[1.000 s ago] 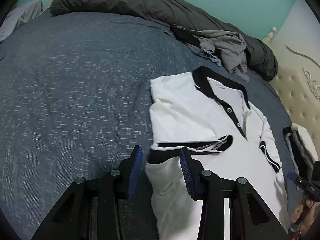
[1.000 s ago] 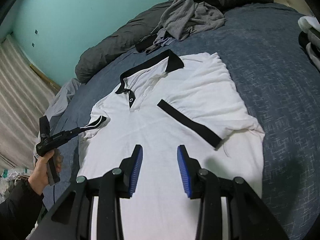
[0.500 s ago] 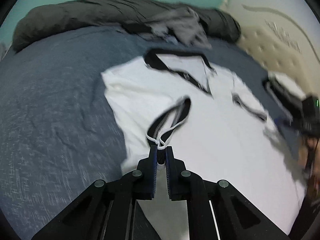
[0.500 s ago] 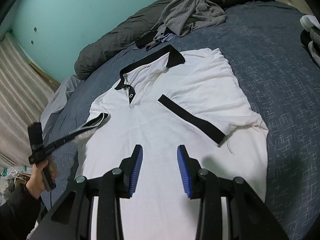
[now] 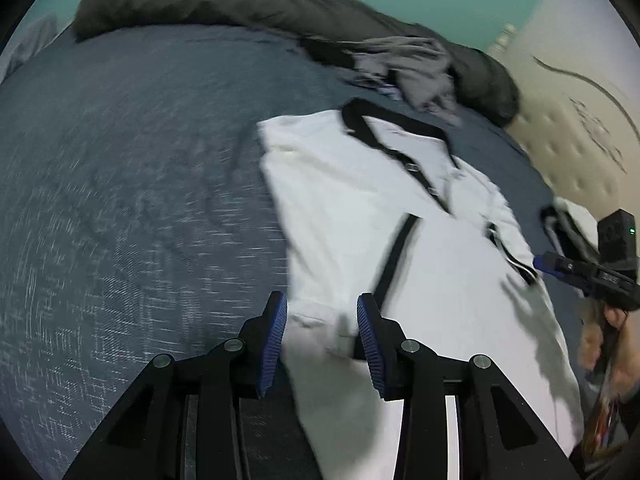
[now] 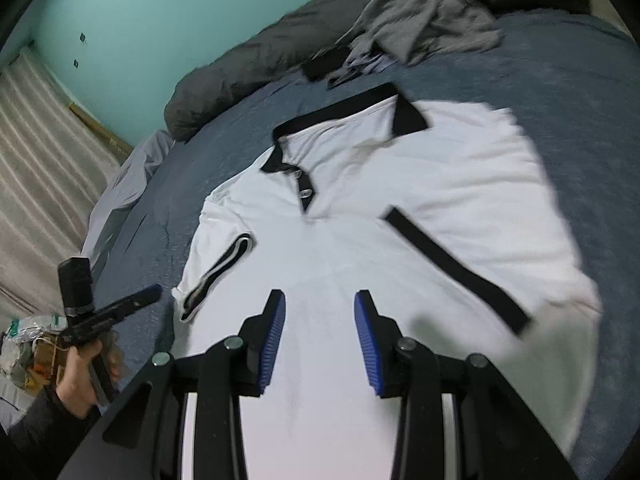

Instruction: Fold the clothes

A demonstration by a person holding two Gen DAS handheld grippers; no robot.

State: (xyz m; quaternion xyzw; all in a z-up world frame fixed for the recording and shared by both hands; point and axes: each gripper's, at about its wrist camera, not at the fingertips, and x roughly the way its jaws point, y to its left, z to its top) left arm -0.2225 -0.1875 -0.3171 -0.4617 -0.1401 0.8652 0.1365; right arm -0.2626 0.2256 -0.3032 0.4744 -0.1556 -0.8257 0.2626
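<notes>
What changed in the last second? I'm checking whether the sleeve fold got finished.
The left gripper closed on the white polo shirt's black-trimmed sleeve, carried it inward over the shirt's body, then opened and let go. The right gripper stayed open, and the other sleeve stayed folded.

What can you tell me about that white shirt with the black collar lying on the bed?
The white short-sleeved polo shirt with black collar lies face up, spread on the speckled blue-grey bedspread. It looks like soft knit cloth, slightly wrinkled. A black placket below the collar carries pale buttons. Both sleeves, edged with black bands, are folded inward over the chest. Neither open tool grips it: the right tool hovers over its lower middle, while the left tool straddles its side edge.
</notes>
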